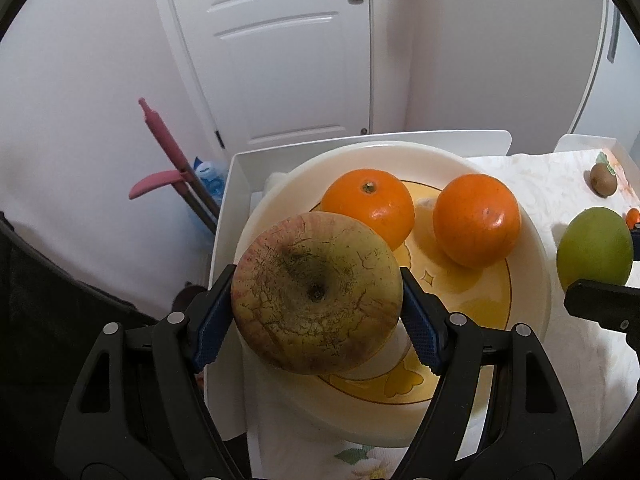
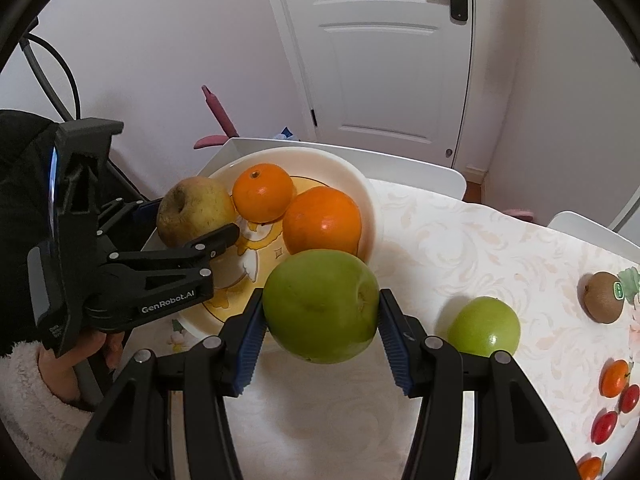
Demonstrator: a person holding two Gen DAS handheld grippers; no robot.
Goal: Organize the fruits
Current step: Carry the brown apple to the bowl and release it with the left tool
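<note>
My left gripper (image 1: 316, 300) is shut on a yellowish russet apple (image 1: 316, 292) and holds it over the near left rim of a cream plate (image 1: 532, 280) with a yellow pattern. Two oranges (image 1: 368, 206) (image 1: 476, 218) lie on the plate. My right gripper (image 2: 320, 312) is shut on a big green apple (image 2: 320, 304), held just in front of the plate (image 2: 360, 184). The left gripper (image 2: 188, 220) with the russet apple (image 2: 194, 210) also shows in the right wrist view.
On the cloth-covered table lie a second green apple (image 2: 484, 326), a kiwi (image 2: 604, 298), a small orange fruit (image 2: 616, 378) and small red fruits (image 2: 604, 426). White chair backs (image 2: 400, 164) stand behind the table. A pink mop (image 1: 168, 152) leans by the door.
</note>
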